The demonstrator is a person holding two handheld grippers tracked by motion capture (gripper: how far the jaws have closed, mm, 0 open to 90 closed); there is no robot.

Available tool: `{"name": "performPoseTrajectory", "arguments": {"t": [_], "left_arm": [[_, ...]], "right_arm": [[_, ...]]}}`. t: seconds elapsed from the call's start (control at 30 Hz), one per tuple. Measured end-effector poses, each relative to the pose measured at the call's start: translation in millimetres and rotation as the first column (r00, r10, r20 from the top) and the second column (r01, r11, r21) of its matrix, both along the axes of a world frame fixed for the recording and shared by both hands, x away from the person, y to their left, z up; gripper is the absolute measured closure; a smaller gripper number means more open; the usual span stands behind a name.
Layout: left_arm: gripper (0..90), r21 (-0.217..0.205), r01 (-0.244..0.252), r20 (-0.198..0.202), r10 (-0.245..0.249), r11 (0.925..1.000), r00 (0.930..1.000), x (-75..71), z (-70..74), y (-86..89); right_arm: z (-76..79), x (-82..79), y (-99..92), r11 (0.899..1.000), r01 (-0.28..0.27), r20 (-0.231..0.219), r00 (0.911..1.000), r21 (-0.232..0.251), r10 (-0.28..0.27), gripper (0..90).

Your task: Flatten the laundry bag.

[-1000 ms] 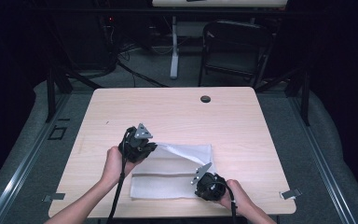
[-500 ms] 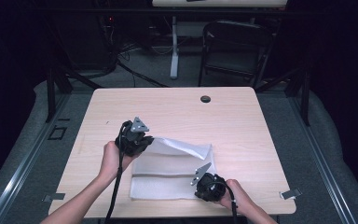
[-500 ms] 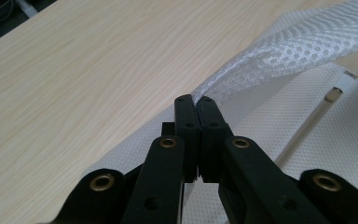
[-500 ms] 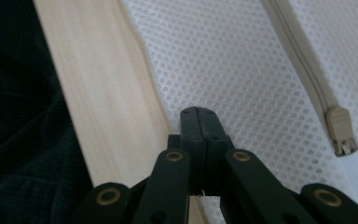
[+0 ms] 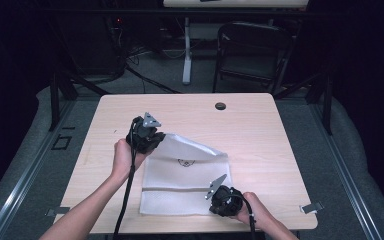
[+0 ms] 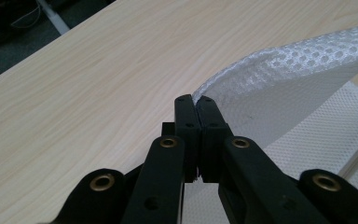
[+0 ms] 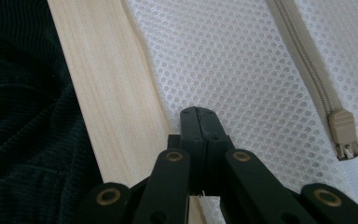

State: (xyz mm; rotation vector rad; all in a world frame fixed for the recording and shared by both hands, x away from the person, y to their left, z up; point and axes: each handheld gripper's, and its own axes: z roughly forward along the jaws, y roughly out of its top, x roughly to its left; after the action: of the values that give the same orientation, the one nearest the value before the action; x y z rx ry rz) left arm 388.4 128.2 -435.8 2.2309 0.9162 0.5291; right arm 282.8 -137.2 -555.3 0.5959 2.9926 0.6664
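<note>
A white mesh bag [image 5: 185, 175] with a zipper [image 5: 180, 189] lies on the wooden table [image 5: 260, 135], toward the near side. My left gripper [image 5: 158, 136] is shut on the bag's far left corner [image 6: 279, 65] and holds that corner raised off the table, so the upper layer slopes up to it. In the left gripper view, the jaws [image 6: 196, 103] are pressed together on the mesh. My right gripper [image 5: 213, 205] is shut on the bag's near right edge, close to the table's front edge. In the right gripper view, the jaws [image 7: 198, 112] meet over the mesh [image 7: 242, 60], left of the beige zipper pull [image 7: 344, 133].
A dark cable hole [image 5: 220, 106] sits near the table's far edge. A folding chair [image 5: 252, 50] and a table leg [image 5: 186, 55] stand beyond it. The person's dark clothing [image 7: 23, 116] lies just past the front edge.
My left gripper has moved away from me and upward, lifting the bag's corner higher and pulling its upper layer into a taller slope. The right gripper has stayed put.
</note>
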Motion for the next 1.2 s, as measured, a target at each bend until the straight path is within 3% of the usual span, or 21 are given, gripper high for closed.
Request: {"name": "performPoseTrajectory", "arguments": {"t": [0.37, 0.47, 0.5, 0.57, 0.7, 0.77, 0.87, 1.0, 1.2], "left_arm": [[89.2, 0.007, -0.031, 0.008, 0.031, 0.9995, 0.9995, 15.5, 1.3, 0.9], [89.2, 0.011, -0.037, 0.004, 0.037, 0.9992, 0.9993, 19.9, 2.7, 1.2], [89.2, 0.002, -0.049, 0.01, 0.049, 0.9988, 0.9988, 22.1, 2.0, -0.1], [89.1, 0.01, -0.042, 0.007, 0.042, 0.9991, 0.9991, 23.8, 2.1, 0.1], [89.2, 0.012, -0.055, 0.005, 0.055, 0.9984, 0.9985, 29.7, 1.3, -2.4], [89.1, 0.017, -0.061, 0.005, 0.061, 0.998, 0.9981, 32.2, 0.7, -3.7], [89.1, 0.032, -0.069, 0.007, 0.068, 0.9971, 0.9976, 38.0, -0.7, -5.6], [89.1, 0.035, -0.08, 0.001, 0.08, 0.9962, 0.9968, 44.3, -3.1, -6.4], [89.1, 0.05, -0.102, 0.003, 0.102, 0.9936, 0.9948, 53.6, -8.1, -6.1]], "right_arm": [[0.9, -1.5, -0.3, 1.0, -0.016, -0.011, 0.9998, -0.012, 0.016, 90.0], [1.4, -0.6, -0.9, 1.0, -0.012, -0.022, 0.9997, 0.004, 0.012, 90.0], [4.5, 1.0, -2.8, 0.999, 0.021, -0.001, 0.9998, 0.036, -0.021, 90.0], [9.3, 3.3, -5.0, 0.997, 0.064, 0.02, 0.9977, 0.051, -0.065, 90.0], [7.6, 7.0, -7.7, 0.992, 0.112, 0.031, 0.993, 0.054, -0.114, 90.0], [2.6, 9.1, -6.2, 0.994, 0.112, 0.021, 0.9934, 0.008, -0.112, 90.0], [0.8, 8.6, -3.5, 0.994, 0.105, 0.019, 0.9943, -0.005, -0.105, 90.0], [0.3, 8.0, -4.1, 0.995, 0.099, -0.009, 0.9951, 0.008, -0.099, 90.0], [-0.6, 4.0, 0.5, 0.997, 0.07, 0.008, 0.9975, 0.021, -0.07, 90.0]]}}
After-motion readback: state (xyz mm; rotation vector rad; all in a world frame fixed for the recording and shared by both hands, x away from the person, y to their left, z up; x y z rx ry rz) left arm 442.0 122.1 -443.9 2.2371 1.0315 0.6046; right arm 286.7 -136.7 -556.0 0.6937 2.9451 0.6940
